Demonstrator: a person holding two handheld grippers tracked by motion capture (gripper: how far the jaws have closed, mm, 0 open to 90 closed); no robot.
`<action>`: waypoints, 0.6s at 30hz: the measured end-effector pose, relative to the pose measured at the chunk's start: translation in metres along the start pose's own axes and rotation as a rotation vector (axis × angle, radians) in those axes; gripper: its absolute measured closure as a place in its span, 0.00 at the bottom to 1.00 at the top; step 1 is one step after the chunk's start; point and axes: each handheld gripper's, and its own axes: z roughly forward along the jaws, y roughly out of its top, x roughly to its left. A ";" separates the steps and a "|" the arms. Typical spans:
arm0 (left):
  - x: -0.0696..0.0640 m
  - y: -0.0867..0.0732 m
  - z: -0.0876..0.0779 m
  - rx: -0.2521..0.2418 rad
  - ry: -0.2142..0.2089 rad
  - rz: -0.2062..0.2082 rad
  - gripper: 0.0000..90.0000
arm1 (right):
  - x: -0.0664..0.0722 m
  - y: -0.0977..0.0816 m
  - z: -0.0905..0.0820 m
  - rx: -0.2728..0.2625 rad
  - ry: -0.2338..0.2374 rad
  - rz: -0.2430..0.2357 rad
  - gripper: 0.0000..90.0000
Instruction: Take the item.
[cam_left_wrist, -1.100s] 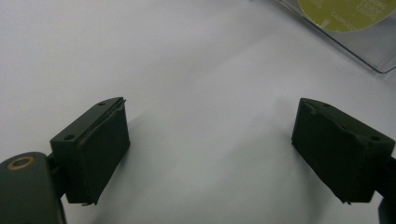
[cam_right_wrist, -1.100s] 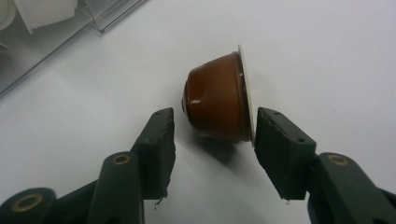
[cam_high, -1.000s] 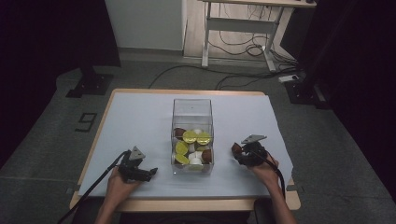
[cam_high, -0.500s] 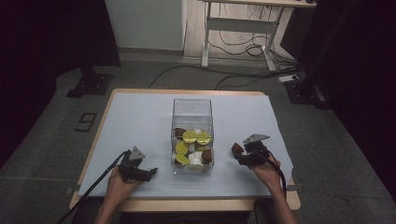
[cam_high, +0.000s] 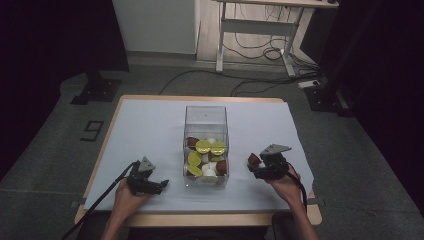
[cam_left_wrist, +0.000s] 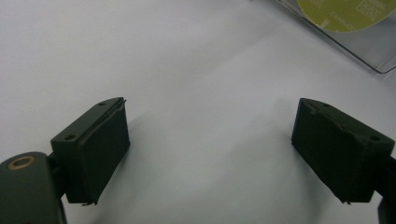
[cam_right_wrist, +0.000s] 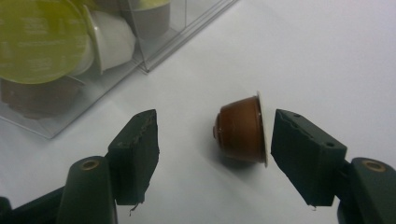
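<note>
Capsules (cam_high: 206, 157) heaped in clear box (cam_high: 205, 116); both grippers spread, brown capsule (cam_right_wrist: 242, 135) between right gripper (cam_right_wrist: 215, 149) jaws.

Left hand (cam_high: 125, 196) enters from bottom left of the high view, forearm angled up and slightly right, holding the left gripper (cam_high: 161, 185) low, pointing right. Grey triangular plate on top, cable trailing to lower left. In the left gripper view (cam_left_wrist: 212, 144) both black jaws stand wide apart, nothing between them.

Right hand (cam_high: 282, 182) enters from bottom right of the high view, forearm angled up-left, holding the right gripper (cam_high: 252, 167) pointing left, grey plate on top. In the right gripper view (cam_right_wrist: 215, 149) jaws are spread wide, not gripping.
</note>
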 end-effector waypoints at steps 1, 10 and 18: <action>0.000 0.000 0.000 -0.001 0.001 0.000 0.12 | 0.001 0.000 -0.001 -0.001 0.002 -0.002 0.35; -0.005 -0.001 -0.004 -0.002 0.011 0.016 0.15 | 0.009 0.000 -0.009 -0.021 0.015 -0.021 0.35; -0.006 0.002 -0.019 -0.052 -0.013 0.007 0.15 | 0.020 0.000 -0.015 -0.039 0.040 -0.051 0.35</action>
